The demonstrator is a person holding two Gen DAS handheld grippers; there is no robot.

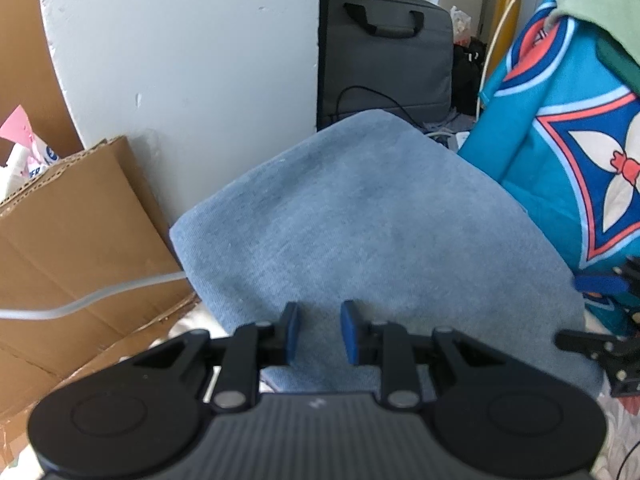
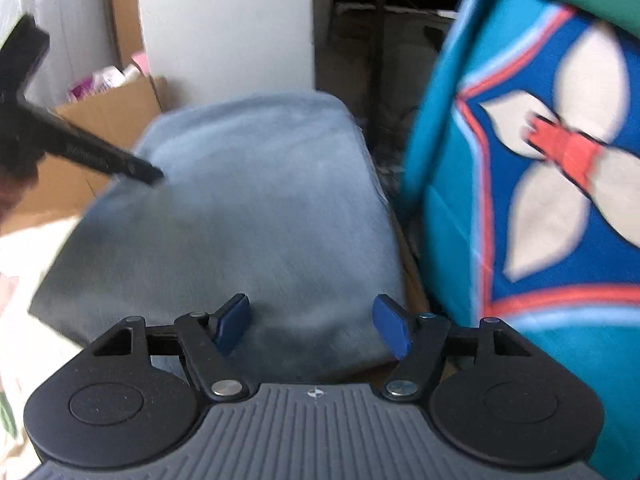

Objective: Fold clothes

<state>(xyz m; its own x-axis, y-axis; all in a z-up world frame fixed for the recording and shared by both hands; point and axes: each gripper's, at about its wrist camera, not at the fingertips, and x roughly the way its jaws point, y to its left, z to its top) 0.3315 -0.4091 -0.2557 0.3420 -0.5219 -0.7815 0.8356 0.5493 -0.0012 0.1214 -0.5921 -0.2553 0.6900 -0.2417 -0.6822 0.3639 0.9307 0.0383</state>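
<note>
You had a folded piece of blue cloth [image 1: 360, 220] in front of both tools, lying on a pale patterned surface, with a cardboard box [image 1: 80, 216] to its left and a bright teal patterned cloth [image 1: 560, 152] hanging just beside its right edge. It looked like denim, probably a pair of jeans: a faded mid-blue twill, thick, already doubled into a flat pad with rounded folded edges at the far end and no seams or pockets on show.

I would judge it fairly heavy and stiff for clothing, not slippery, and in no way fragile; it should hold a crease but resist a sharp one. The near edge, under your tools, looked like the best place to take hold, gripping all layers together so that the pad did not peel apart.

Your left tool [image 1: 318, 332] hovered over that near edge with a narrow gap between its blue pads and nothing in it. Your right tool [image 2: 312, 326] was spread wide and empty over the same edge; that view was blurred.
</note>
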